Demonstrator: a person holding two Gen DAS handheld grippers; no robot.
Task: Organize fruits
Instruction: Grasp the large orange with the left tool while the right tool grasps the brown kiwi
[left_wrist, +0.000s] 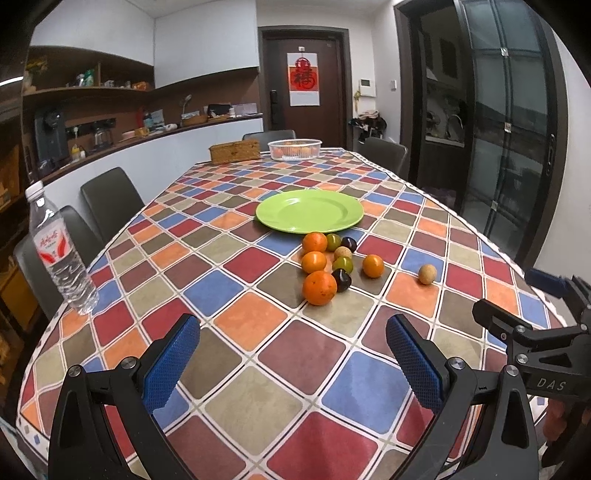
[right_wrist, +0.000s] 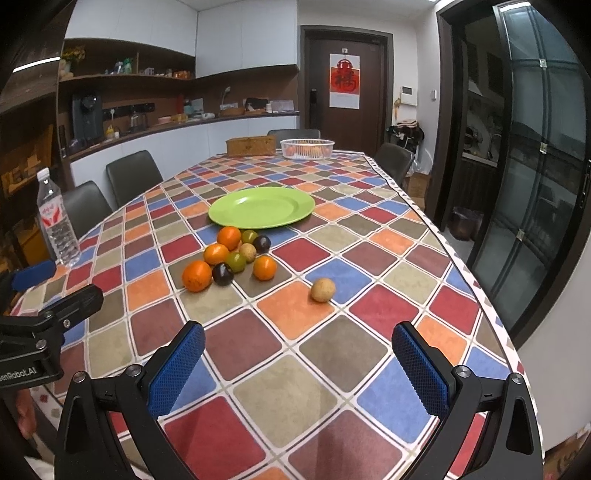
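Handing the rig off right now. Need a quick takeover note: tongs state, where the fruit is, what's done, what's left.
Left tongs: open, empty, held above the near end of the table.
Right tongs: open, empty, same height, beside the left.
Green plate: mid-table, nothing on it.
Fruit cluster: eight pieces on the cloth just in front of the plate, four oranges, two green, two dark, one tan.
Lone tan fruit: apart from the cluster, to its right, nearest the right tongs.
Done: nothing moved yet.
Left: all nine fruits, presumably onto the plate. The lone one looks easiest to start with.
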